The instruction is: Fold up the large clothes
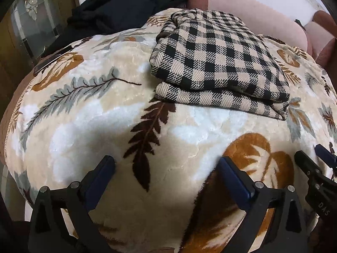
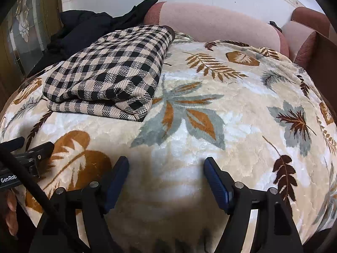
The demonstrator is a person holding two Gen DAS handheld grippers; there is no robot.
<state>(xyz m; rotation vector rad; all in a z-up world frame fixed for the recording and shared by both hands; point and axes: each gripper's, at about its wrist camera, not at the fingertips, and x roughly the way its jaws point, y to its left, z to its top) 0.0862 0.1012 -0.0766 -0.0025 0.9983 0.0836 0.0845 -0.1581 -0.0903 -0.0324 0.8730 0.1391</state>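
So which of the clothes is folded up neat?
The black-and-beige checked garment, a tidy stacked rectangle on the leaf-print blanket. The black garment behind it lies crumpled.

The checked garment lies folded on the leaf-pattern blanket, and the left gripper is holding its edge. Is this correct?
Not quite. The checked garment does lie folded on the leaf-pattern blanket, but the left gripper holds nothing: the left wrist view shows it open, short of the garment.

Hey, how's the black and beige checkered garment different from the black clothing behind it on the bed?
The black and beige checkered garment is folded into a neat, layered rectangle; the plain black clothing lies crumpled in a loose heap. The checkered garment sits out on the leaf-patterned blanket, while the black clothing is at its far edge, by the pink cushion. Both are untouched: the left gripper and right gripper are open.
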